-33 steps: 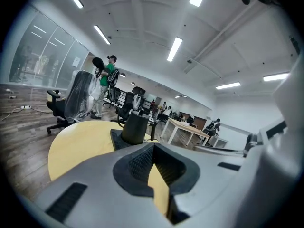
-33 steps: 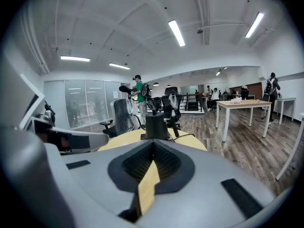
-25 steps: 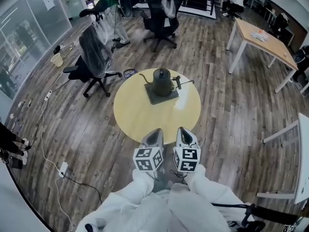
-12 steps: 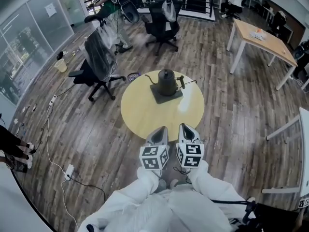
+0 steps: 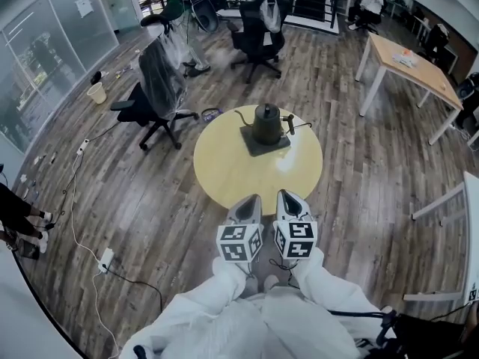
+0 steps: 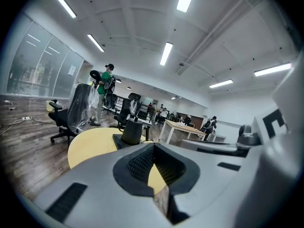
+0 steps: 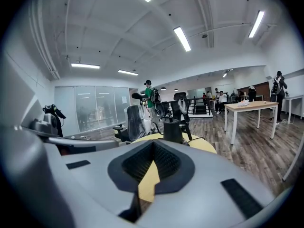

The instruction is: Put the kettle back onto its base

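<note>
While the kettle (image 5: 267,121) sits on its base (image 5: 253,146) on the surface (image 5: 224,174), my left claw (image 5: 250,199) and right claw (image 5: 287,194) hang clenched, empty, well short of it: seemingly nothing left to carry.

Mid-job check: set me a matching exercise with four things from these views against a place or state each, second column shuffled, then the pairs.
1. dark gooseneck kettle
2. left gripper
3. black office chair draped in clear plastic
4. rectangular wooden table with white legs

A. jaws shut, nothing between them
B. upper right of the head view
C. on its dark square base on the round yellow table
D. on the floor, left of the round table

Pairs: 1-C, 2-A, 3-D, 4-B
</note>
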Available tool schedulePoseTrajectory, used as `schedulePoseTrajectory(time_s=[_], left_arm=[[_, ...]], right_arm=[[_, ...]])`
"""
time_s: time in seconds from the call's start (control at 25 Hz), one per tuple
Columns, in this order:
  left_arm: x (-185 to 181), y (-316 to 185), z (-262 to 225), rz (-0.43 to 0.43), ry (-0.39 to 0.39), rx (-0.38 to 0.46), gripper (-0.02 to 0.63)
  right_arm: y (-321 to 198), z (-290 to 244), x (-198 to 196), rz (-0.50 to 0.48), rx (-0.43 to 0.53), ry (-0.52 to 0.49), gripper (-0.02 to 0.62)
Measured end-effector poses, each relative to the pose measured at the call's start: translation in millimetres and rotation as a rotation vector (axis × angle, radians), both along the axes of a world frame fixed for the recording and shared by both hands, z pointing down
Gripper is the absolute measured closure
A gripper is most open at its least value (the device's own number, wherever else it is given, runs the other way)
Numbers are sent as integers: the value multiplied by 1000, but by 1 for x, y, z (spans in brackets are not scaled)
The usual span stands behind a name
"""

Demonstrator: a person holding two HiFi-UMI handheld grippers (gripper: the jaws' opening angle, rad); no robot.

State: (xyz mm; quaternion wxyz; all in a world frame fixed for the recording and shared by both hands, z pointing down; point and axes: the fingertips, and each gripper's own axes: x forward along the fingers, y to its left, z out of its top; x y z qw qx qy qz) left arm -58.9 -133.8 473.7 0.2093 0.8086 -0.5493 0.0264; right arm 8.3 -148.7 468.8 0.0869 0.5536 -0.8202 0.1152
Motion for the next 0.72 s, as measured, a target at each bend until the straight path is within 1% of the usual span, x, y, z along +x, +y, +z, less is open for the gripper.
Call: schedulePoseTrajectory(time_s=[0.4,0.6,0.72], left_arm=[[13,-3,1,18,-3,-4,604],[11,-8,-18,-17,17,89,605],[14,-13,-21,-16,12,96,604]], right_arm=[[0,8,13,23,-22,26,583],[-3,3,15,19,-11,27,583],[-5,1,17,18,-4,29,583]])
